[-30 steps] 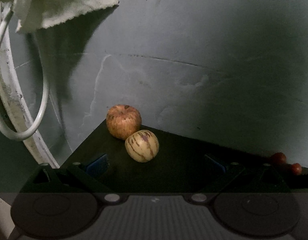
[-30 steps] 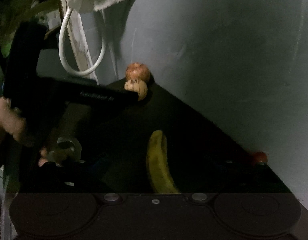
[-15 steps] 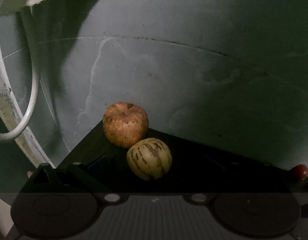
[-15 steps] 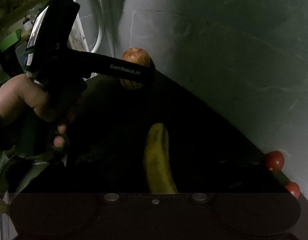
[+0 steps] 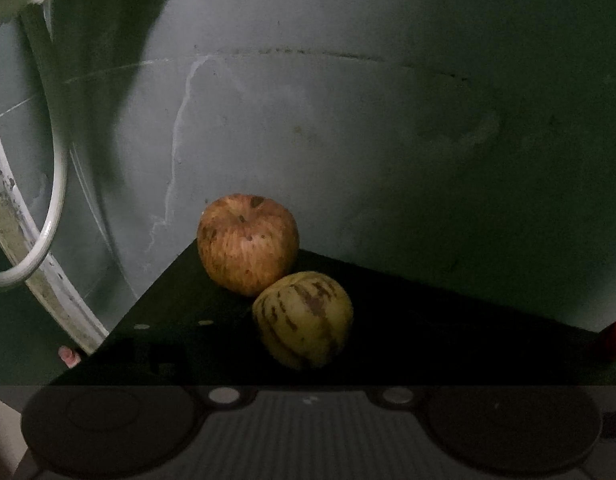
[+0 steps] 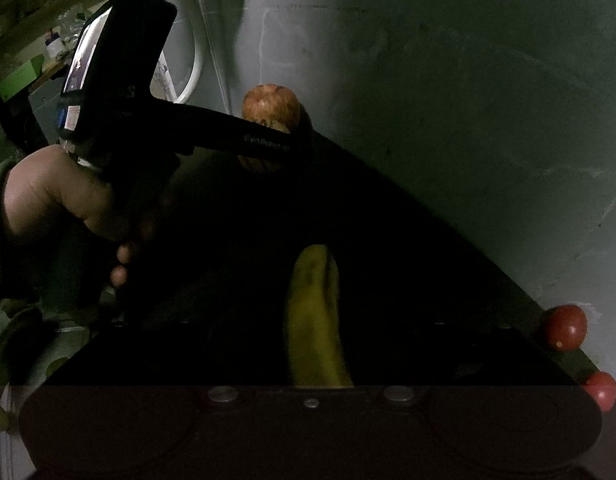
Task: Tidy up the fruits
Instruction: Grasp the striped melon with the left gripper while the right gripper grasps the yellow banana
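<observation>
A mottled red apple (image 5: 248, 243) sat at the dark table's (image 5: 428, 320) far corner, a striped pepino melon (image 5: 304, 320) touching its right. Both tongs' fingers were lost in darkness; their spread couldn't be told.

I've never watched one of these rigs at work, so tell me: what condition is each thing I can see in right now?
apple: upright, touching the striped fruit
striped yellow fruit: resting free
banana: lying flat, ungrasped
two tomatoes: at the table's edge
left gripper: reaching over the striped fruit, jaws unclear
</observation>
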{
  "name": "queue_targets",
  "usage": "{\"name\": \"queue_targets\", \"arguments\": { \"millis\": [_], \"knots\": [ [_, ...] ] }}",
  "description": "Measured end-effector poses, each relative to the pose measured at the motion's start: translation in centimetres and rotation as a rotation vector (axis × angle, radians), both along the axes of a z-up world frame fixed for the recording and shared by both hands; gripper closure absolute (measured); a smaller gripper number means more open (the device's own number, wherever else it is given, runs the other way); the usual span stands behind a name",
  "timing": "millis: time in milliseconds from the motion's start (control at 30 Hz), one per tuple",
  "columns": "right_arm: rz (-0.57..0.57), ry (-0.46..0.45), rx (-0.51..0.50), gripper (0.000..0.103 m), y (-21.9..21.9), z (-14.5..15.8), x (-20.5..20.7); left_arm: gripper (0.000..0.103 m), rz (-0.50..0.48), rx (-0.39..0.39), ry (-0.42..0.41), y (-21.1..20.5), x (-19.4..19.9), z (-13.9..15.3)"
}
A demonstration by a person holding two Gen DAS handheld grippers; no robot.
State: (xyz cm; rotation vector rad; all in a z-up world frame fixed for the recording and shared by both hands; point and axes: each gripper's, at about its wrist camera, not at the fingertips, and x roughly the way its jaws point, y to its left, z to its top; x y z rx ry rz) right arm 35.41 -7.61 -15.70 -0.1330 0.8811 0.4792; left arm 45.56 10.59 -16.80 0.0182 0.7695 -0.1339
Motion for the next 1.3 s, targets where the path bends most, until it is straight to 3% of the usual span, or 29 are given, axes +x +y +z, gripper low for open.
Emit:
{"name": "queue_targets", "arguments": {
  "millis": [100, 300, 500, 600, 667, 733, 1067, 1300],
  "knots": [
    [0.004, 0.005, 0.001, 0.023, -0.1, -0.1, 0.0, 0.046, -0.004, 0.007, -0.005, 0.1, 0.1, -0.2],
    [0.015, 0.016, -0.003, 0.024, -0.3, -0.3, -0.2, 0.047, -0.037, 0.015, -0.018, 0.0, -0.2, -0.4],
    [0.03, 0.022, -0.022, 0.034, -0.4, -0.5, -0.5, 0.047, -0.055, 0.015, -0.009, -0.4, -0.8, -0.3],
    [0.041, 0.018, -0.035, 0.045, -0.3, -0.4, -0.6, 0.047, -0.06, 0.011, -0.006, -0.7, -1.3, -0.1],
    [0.044, 0.012, -0.046, 0.059, -0.5, -0.3, -0.9, 0.047, -0.066, 0.011, -0.006, -1.0, -1.6, 0.1],
    [0.048, 0.01, -0.051, 0.067, -0.7, -0.2, -1.2, 0.047, -0.07, 0.012, -0.003, -1.3, -2.0, 0.2],
    [0.035, 0.024, -0.015, 0.069, -1.7, 0.7, -2.4, 0.047, -0.064, 0.021, -0.005, -2.1, -4.6, 1.5],
    [0.029, -0.018, 0.035, 0.07, -2.5, 3.5, -3.4, 0.047, -0.04, 0.027, -0.042, -2.6, -7.6, 4.6]
  ]
}}
